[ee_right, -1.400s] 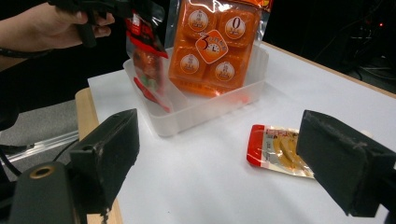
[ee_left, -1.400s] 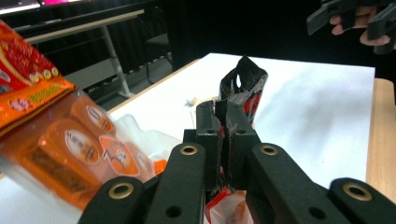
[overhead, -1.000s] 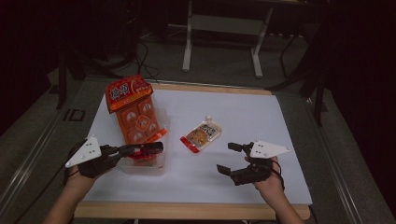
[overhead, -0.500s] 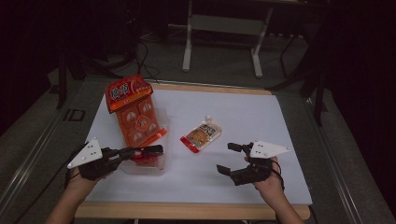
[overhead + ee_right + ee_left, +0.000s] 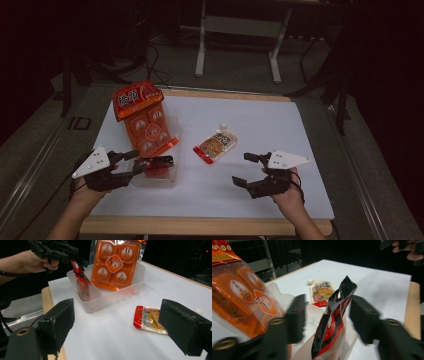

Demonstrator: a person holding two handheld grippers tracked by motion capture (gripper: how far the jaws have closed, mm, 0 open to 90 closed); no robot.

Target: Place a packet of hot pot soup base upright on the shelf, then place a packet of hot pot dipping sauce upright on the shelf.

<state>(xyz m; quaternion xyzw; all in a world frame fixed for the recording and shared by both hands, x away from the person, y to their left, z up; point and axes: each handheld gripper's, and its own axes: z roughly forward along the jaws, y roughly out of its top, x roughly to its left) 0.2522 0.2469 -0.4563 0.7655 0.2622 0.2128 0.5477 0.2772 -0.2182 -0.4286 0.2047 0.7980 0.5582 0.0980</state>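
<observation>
Sachet [image 5: 333,322], red-black foil: light, crinkly, upright in clear tray [image 5: 172,131]. Left gripper [image 5: 140,163] parted astride its top; right gripper [image 5: 249,169] wide, empty.

High view: fixed above the person's edge of the tabletop [image 5: 280,120], facing forward and down, far enough to take in the whole white sheet and dark floor beyond.

Left gripper view: low over the tabletop's near left corner, looking along the left tongs [image 5: 325,317] and across toward the far right side, very close to a red-and-black packet [image 5: 332,322].

Right gripper view: low at the right, looking along the right tongs [image 5: 117,322] leftward across the sheet.

Shared by all three: clear tub [image 5: 172,135], orange pack [image 5: 145,122], small pouch [image 5: 216,145].
</observation>
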